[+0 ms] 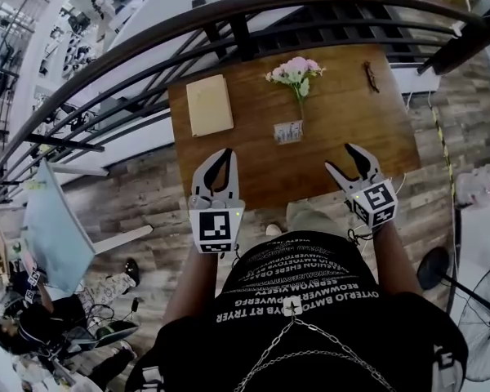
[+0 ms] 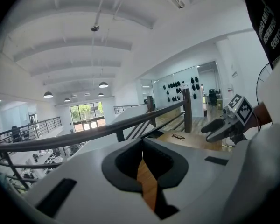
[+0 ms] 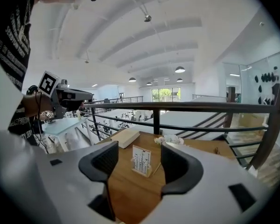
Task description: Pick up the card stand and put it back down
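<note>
Card stand [image 1: 288, 131] upright on wooden table [image 1: 253, 170], approx mid-table, untouched. Flowers [image 1: 295, 70] just behind stand, stem running down beside it. Pale book [image 1: 209, 104] well left of stand; small dark obj [image 1: 370, 76] behind stand, off to its right. R gripper [image 1: 339, 157] on near-right side of stand, fingers wide apart, pads on nothing. In right gripper view stand shows framed in the gap but well ahead, no contact. L gripper [image 1: 220, 153] on near-left side of stand, fingers together at tips, empty. Railing [image 1: 229, 15] runs beyond stand, past table's far edge
</note>
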Action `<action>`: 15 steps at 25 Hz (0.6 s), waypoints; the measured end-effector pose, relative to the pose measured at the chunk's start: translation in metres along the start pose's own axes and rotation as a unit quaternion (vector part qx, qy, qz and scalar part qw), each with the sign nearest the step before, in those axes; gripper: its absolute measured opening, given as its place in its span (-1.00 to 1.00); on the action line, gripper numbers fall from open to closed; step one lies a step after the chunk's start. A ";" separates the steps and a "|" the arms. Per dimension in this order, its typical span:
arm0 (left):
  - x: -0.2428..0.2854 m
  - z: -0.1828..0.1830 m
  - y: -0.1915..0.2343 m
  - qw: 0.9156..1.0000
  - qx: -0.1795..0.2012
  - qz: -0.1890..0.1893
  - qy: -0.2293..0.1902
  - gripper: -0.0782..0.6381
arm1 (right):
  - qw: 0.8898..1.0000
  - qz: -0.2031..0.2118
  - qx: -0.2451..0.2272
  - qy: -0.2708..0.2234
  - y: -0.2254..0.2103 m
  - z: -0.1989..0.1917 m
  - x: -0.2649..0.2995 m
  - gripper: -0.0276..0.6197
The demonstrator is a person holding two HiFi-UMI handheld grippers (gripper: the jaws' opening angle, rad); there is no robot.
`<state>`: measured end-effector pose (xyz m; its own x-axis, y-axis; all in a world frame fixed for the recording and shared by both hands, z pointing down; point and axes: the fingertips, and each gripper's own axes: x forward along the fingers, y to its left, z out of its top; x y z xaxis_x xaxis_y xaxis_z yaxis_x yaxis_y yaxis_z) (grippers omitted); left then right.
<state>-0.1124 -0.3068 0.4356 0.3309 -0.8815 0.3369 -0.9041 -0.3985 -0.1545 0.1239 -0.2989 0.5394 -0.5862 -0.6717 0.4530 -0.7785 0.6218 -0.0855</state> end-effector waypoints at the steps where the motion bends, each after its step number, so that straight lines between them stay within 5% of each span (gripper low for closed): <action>1: 0.005 0.000 0.001 1.000 0.000 0.000 0.001 -0.70 | 1.000 0.008 0.002 0.003 -0.002 -0.003 0.006 -0.04; 15: 0.039 -0.015 0.016 0.999 -0.018 0.021 0.037 -0.70 | 0.996 0.064 0.015 0.067 -0.036 -0.072 0.083 -0.02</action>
<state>-0.1175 -0.3437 0.4601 0.2739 -0.8754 0.3982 -0.9260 -0.3519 -0.1367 0.1190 -0.3479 0.6441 -0.6475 -0.5260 0.5514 -0.7063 0.6858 -0.1753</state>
